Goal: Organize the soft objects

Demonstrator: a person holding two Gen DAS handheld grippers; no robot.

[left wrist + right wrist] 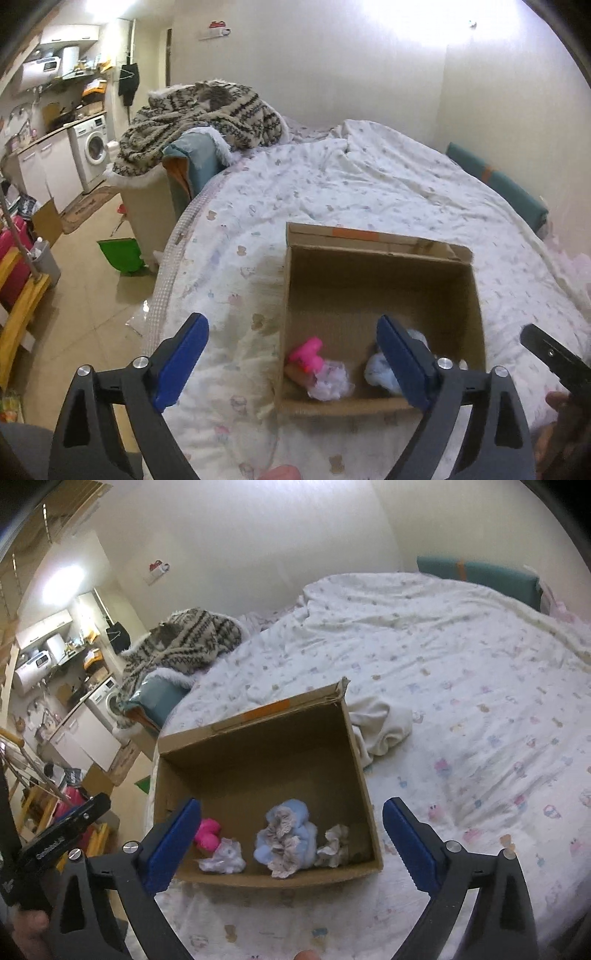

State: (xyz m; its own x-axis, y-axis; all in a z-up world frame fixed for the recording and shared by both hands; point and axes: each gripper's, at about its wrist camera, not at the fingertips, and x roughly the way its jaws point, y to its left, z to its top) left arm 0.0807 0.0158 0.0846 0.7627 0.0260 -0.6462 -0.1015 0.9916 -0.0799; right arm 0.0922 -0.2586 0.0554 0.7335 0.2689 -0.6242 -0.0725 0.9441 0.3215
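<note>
- An open cardboard box (258,760) is seen standing on the bed (461,701), which is covered by a white sheet printed with small pastel figures.
- Four soft items are gathered along the near wall of the box: a pink item (208,834) at the left, a small white-lilac frilly piece (223,860) just beside it, a pale blue bundle with lace trim (286,834) in the middle, and a small beige frilly piece (334,847) at the right.
- The pink item and the white-lilac piece appear to be touching; the blue bundle is set slightly apart from them.
- The left gripper (291,365) is held above the near left corner of the box, its jaws spread wide with nothing between them.
- In the left wrist view, the blue bundle (380,373) is partly hidden behind one blue pad, and the pink item (306,356) is visible between the pads.
- The right gripper (291,845) is held over the near edge of the box, its jaws likewise spread wide and empty.
- A crumpled cream cloth (384,727) lies on the bed, just beside the right wall of the box.
- A patterned knitted blanket (199,118) is piled at the far end of the bed.
- A washing machine (92,147) and a green dustpan (122,254) are seen on the floor side, well apart from the box.
</note>
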